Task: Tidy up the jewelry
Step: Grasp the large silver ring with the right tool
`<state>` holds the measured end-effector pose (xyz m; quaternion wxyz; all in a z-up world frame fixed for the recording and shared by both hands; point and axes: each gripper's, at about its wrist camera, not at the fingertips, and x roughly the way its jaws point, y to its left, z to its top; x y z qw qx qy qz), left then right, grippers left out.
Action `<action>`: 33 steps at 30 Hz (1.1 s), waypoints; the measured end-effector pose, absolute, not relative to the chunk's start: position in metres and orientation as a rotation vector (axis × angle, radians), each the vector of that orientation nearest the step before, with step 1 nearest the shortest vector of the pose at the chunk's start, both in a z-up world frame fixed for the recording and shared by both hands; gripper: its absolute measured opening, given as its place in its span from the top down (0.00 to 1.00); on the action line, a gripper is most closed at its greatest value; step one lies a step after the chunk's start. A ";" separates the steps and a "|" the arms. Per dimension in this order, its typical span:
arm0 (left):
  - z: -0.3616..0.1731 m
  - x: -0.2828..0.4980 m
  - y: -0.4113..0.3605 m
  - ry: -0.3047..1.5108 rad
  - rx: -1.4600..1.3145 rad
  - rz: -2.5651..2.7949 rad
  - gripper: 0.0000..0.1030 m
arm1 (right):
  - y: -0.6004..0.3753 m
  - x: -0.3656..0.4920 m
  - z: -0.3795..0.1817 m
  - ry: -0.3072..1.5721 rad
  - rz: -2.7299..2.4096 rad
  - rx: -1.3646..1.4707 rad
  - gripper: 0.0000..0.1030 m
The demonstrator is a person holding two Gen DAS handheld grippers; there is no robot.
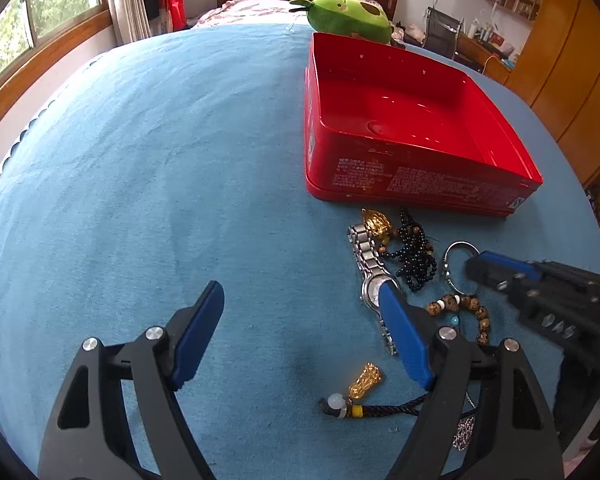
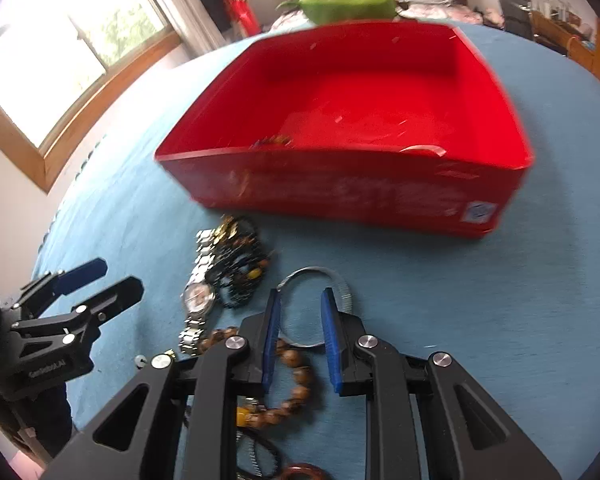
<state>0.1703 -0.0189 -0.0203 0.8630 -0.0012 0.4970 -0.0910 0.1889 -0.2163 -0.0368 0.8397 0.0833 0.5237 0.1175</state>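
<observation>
A red tin box [image 1: 420, 176] [image 2: 340, 184] stands open on the blue cloth. In front of it lie a silver watch [image 1: 370, 264] [image 2: 198, 300], black beads with a gold charm [image 1: 414, 252] [image 2: 240, 276], a silver ring bangle [image 1: 456, 264] [image 2: 320, 276], a brown bead bracelet [image 1: 460, 308] [image 2: 296, 376] and a gold charm on a cord [image 1: 364, 384]. My left gripper [image 1: 300, 300] is open and empty, left of the pile. My right gripper [image 2: 300, 300] [image 1: 480, 264] is part open around the bangle's near side, not gripping it.
A green plush toy [image 1: 348, 14] [image 2: 348, 0] lies behind the box. The blue cloth [image 1: 160, 160] stretches left toward a window wall. A dark cord and a reddish ring [image 2: 300, 472] lie under my right gripper. Wooden cabinets [image 1: 572, 60] stand at right.
</observation>
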 end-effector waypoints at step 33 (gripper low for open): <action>-0.034 0.192 -0.074 1.149 -0.121 -0.368 0.56 | -0.269 0.204 -0.049 1.138 0.156 0.276 0.98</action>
